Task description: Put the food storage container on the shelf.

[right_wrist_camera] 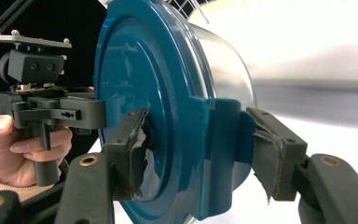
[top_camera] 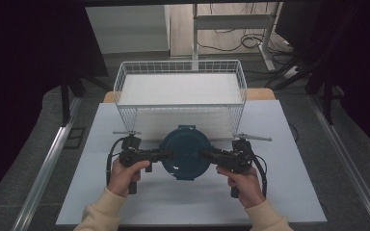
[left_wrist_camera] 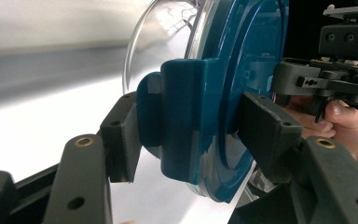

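A white wire basket [top_camera: 179,91] stands at the far end of the table [top_camera: 294,192]. Beyond the basket, a metal desk frame [top_camera: 231,21] rises, with cables [top_camera: 243,41] lying on the floor beside it.

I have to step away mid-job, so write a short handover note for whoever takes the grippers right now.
Left gripper: shut on the left clip of the blue-lidded container, one pad under the clip, one on the lid face.
Right gripper: shut on the opposite clip in the same way.
Container: clear bowl with the blue lid on, held between both grippers over the white table, just in front of the wire basket.
Done: both grips taken and the container carried by them.
Left: probably setting it into the basket, which stands behind it; keep both hands level so it doesn't tip.
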A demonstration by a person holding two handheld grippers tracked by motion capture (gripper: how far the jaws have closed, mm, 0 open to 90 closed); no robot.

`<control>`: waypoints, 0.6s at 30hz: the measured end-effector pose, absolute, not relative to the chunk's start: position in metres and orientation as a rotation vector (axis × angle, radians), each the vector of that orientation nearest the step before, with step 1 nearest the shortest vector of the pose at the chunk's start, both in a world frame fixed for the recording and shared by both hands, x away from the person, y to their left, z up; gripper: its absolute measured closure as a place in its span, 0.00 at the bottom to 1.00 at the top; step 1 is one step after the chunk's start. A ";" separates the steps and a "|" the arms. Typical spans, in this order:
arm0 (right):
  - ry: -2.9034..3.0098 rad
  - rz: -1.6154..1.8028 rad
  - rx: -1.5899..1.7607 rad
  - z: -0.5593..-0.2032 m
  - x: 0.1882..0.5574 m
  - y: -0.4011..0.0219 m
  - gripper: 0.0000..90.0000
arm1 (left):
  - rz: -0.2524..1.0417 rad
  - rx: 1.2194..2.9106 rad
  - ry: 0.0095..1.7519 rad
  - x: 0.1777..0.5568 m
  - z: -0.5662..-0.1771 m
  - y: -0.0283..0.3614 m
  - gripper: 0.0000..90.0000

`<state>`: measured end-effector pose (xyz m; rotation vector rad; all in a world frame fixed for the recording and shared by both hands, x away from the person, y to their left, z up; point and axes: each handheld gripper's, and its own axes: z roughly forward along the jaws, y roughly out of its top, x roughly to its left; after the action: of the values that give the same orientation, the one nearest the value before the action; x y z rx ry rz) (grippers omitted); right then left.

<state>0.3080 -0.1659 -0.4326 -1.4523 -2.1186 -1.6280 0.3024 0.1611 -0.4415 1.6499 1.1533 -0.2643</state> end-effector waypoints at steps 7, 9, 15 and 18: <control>-2.125 -1.660 -1.425 -0.411 0.317 -0.161 0.46 | -0.221 1.660 1.131 0.311 -0.414 0.167 0.47; -2.125 -1.670 -1.418 -0.403 0.321 -0.158 0.46 | -0.214 1.659 1.126 0.314 -0.407 0.169 0.47; -2.141 -1.697 -1.400 -0.379 0.331 -0.151 0.46 | -0.196 1.652 1.107 0.325 -0.384 0.177 0.47; -2.149 -1.708 -1.388 -0.368 0.337 -0.148 0.46 | -0.185 1.646 1.103 0.329 -0.374 0.180 0.47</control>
<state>0.3369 -0.1477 -0.3677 -1.3878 -2.1490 -1.7082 0.3285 0.1801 -0.3737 1.6455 1.1032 -0.1855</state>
